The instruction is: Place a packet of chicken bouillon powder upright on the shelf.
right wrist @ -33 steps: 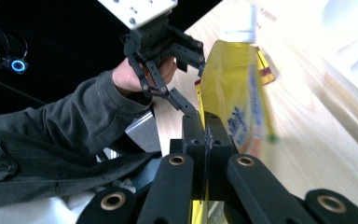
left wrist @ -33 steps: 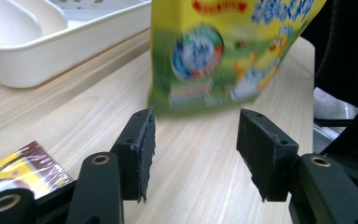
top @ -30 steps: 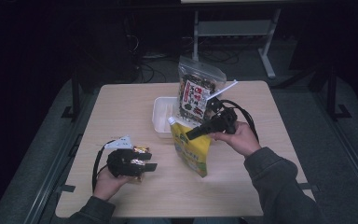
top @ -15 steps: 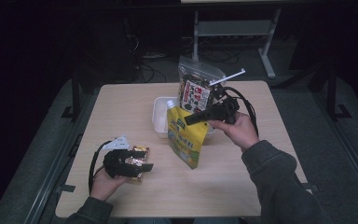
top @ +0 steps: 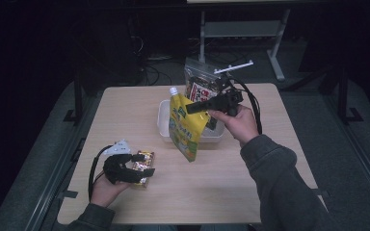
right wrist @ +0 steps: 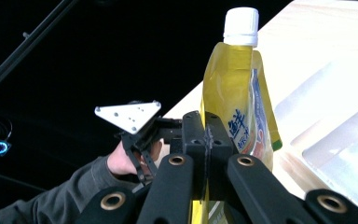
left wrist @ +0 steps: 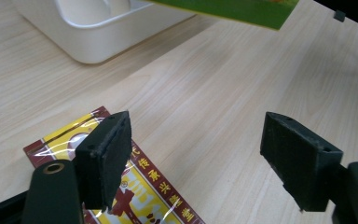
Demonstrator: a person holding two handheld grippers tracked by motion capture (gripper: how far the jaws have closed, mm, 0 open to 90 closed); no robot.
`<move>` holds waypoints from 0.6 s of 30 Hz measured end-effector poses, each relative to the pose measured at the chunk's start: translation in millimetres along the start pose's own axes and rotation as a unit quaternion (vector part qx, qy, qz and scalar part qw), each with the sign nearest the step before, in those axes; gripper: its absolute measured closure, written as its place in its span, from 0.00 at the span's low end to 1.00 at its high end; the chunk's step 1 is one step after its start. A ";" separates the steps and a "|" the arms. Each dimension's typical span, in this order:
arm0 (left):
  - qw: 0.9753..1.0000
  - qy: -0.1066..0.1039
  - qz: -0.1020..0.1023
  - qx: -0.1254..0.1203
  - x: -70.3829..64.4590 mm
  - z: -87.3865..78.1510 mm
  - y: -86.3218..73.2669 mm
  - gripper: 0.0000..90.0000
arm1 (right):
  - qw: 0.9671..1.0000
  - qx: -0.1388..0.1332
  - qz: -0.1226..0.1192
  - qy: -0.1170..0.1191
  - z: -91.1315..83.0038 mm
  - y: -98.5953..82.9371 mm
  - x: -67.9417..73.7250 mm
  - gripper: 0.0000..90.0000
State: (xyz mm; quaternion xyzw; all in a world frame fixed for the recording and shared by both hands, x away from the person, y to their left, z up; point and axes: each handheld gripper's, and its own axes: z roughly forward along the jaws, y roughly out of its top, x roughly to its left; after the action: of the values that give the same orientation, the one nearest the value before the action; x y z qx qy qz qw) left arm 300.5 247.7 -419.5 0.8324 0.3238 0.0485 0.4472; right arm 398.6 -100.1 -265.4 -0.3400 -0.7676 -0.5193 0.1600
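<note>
Two black two-jaw grippers at work over the pale wooden table (top: 125, 115). Right gripper (top: 196, 108) clamped tight on the yellow plastic refill pouch with a white screw cap (top: 185, 126), gripping its side edge and holding it upright in the air, partly over the white rectangular plastic tub (top: 164, 120), lower corner hanging past the tub's near rim. Behind the tub, standing upright, a clear bag with a red-and-white printed label (top: 198, 82). Well apart from the tub, toward the table's near left corner, left gripper (top: 143, 163) resting low with jaws spread wide, nothing between them. Under and beside its left jaw, lying flat, a red-and-yellow foil snack packet (left wrist: 135, 191) with printed characters.
</note>
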 end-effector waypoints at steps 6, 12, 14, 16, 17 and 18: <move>1.000 0.005 0.000 -0.001 1.7 -2.6 -0.8 0.25 | 1.000 -0.008 0.002 -0.017 5.5 8.5 1.4 1.00; 1.000 0.009 -0.005 -0.002 3.6 -3.6 -2.0 0.24 | 0.999 -0.021 0.009 -0.024 8.2 13.6 -0.1 1.00; 1.000 0.010 -0.007 -0.002 3.8 -3.6 -2.3 0.23 | 0.999 -0.026 0.011 -0.026 9.4 15.3 -0.4 1.00; 1.000 0.011 -0.008 -0.002 3.8 -3.5 -2.3 0.23 | 0.999 -0.030 0.012 -0.025 10.6 16.9 -0.6 0.99; 1.000 0.011 -0.008 -0.002 3.9 -3.4 -2.3 0.23 | 0.999 -0.033 0.014 -0.028 11.4 17.9 -0.1 0.99; 1.000 0.010 -0.009 -0.002 4.0 -3.4 -2.3 0.23 | 0.999 -0.035 0.014 -0.027 12.2 18.4 -0.1 1.00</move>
State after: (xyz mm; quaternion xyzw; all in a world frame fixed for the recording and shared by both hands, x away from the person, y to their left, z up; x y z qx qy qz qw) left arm 301.3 253.4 -420.1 0.8283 0.3355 0.0539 0.4455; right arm 412.7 -84.9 -257.7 -0.3703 -0.7481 -0.5339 0.1348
